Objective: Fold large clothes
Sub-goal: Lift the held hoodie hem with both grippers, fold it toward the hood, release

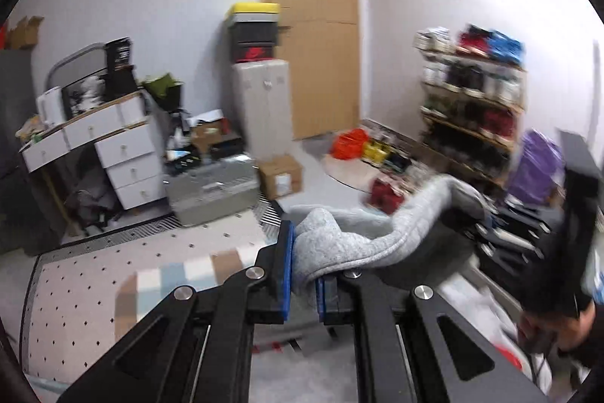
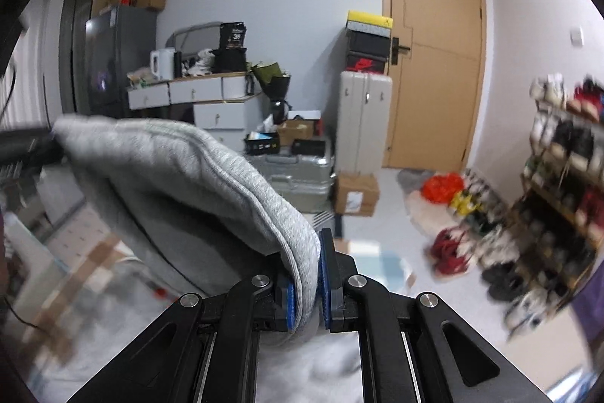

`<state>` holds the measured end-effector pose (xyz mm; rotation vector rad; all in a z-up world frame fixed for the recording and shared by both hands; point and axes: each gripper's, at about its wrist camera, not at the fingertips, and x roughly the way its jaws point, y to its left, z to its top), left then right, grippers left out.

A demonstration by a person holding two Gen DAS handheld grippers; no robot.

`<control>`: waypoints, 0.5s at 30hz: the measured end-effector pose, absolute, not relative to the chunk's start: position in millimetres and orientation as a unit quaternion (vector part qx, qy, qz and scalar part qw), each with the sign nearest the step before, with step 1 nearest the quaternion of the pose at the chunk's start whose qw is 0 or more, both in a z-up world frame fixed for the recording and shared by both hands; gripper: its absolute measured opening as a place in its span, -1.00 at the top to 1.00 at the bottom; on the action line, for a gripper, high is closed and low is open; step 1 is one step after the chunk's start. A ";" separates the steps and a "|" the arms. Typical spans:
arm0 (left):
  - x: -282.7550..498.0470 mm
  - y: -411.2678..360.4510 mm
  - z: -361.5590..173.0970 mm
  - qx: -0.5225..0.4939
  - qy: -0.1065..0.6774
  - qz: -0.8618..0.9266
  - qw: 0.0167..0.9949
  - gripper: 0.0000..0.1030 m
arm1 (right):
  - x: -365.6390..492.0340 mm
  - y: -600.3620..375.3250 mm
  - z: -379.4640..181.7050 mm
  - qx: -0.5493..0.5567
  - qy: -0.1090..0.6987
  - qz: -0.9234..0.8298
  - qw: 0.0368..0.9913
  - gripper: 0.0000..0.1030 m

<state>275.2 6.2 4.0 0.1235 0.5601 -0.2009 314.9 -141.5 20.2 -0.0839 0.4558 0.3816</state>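
grey fleece garment (image 1: 339, 244) stretched, bunched; left gripper (image 1: 304, 274), right gripper (image 2: 307, 284) both clamp it.

We're in a cluttered home bedroom or storage room: wooden door (image 2: 434, 48) ahead of the tongs, shoe rack (image 2: 558, 184) to their right, white drawers (image 1: 124, 153) and suitcases (image 2: 364, 119) ahead, patterned rug (image 1: 113, 274) below.
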 end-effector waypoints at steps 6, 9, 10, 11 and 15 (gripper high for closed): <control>239.6 -5.9 -59.2 0.036 0.334 -0.142 0.931 0.90 | 259.8 -165.9 -47.8 0.015 0.313 0.200 0.928 0.81; 242.4 -2.5 -99.8 -0.014 0.389 -0.150 0.909 0.90 | 240.6 -168.9 -94.7 0.007 0.362 0.197 0.911 0.80; 242.7 -1.3 -112.1 -0.029 0.406 -0.146 0.902 0.90 | 235.3 -170.0 -110.1 0.001 0.379 0.196 0.904 0.80; 240.8 0.0 -119.2 -0.035 0.413 -0.140 0.899 0.90 | 230.4 -169.6 -125.7 -0.010 0.399 0.197 0.895 0.79; 244.1 1.8 -142.6 -0.054 0.456 -0.141 0.877 0.85 | 213.7 -170.5 -147.9 -0.040 0.418 0.201 0.885 0.61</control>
